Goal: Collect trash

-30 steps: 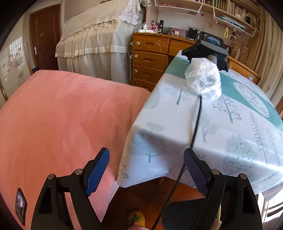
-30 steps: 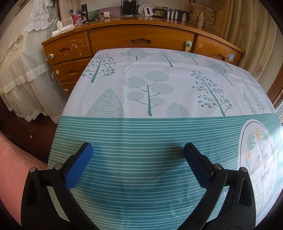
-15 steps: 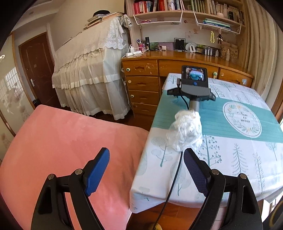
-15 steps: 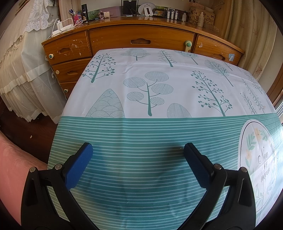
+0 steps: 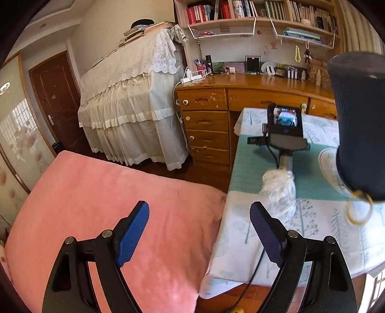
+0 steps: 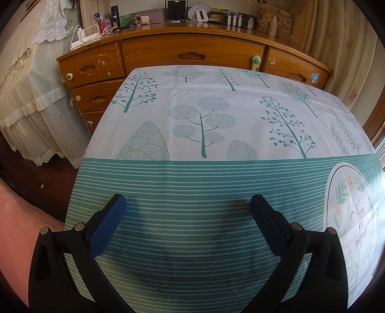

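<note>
Since a moment ago the left tongs (image 5: 198, 209) have lifted and swung back from the table's edge, so their camera takes in far more of the room. They are spread wide with nothing between the blue pads, hanging over the pink cushion (image 5: 108, 192) and the near corner of the tablecloth (image 5: 240, 245). A dark ribbed cylinder (image 5: 356, 120) has also come in at the right, very close to the lens, with a yellowish ring (image 5: 358, 211) just below it. We cannot tell what the cylinder is or whether the ring hangs from it.

The right tongs (image 6: 187, 201) have not moved. They are set low on the teal stripes of the cloth, just as wide open and just as empty.

The only likely piece of trash we see is a crumpled wad of clear plastic (image 5: 279, 190) on the cloth, right at the back end of the right tongs' handle. We cannot tell whether it lies loose or is wrapped around that handle. We judge that nothing has been collected yet, and the left tongs now sit further from the wad.

Around the table stand a scuffed wooden chest of drawers (image 5: 207, 125), a bookshelf (image 5: 240, 12), a lace-draped piece of furniture (image 5: 130, 108) and a brown door (image 5: 55, 96)
</note>
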Available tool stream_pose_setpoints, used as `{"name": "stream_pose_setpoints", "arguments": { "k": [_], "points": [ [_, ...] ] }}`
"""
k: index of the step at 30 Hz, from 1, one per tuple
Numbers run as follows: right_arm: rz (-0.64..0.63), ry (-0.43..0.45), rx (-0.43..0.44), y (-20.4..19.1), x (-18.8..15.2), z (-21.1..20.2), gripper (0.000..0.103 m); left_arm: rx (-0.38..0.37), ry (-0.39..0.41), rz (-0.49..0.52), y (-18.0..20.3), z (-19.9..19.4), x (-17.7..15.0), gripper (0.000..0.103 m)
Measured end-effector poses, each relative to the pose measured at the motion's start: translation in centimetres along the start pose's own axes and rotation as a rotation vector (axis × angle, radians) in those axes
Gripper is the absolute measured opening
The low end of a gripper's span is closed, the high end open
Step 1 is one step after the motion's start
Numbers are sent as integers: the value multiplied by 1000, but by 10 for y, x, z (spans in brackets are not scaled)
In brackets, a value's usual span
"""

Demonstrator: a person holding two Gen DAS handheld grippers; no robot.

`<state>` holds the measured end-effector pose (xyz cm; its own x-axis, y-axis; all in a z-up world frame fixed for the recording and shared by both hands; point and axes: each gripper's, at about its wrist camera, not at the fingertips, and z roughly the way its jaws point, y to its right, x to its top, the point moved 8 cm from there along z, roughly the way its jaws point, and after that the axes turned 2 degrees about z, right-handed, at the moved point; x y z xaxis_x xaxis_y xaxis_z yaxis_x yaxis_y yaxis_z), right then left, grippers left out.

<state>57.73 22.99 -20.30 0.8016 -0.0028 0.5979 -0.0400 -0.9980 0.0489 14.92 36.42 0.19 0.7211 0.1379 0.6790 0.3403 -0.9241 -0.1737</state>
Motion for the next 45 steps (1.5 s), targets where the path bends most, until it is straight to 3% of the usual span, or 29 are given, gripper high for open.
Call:
{"name": "stream_pose_setpoints", "arguments": {
  "k": [6,12,34,40,45],
  "points": [
    [0,0,0,0,-1,-1,101,4,-49,37,6,28,-15,88],
    [0,0,0,-1,-2,-2,101,-41,-62,42,32,44,-13,88],
    [2,-3,1,0,-2,-3,101,-221,-59,159,132,35,-1,88],
    [2,-3,1,0,-1,-3,101,-234,-73,176,153,39,-13,88],
    [2,-3,1,0,-1,-2,101,-222,-36,170,154,45,-18,88]
  ]
}}
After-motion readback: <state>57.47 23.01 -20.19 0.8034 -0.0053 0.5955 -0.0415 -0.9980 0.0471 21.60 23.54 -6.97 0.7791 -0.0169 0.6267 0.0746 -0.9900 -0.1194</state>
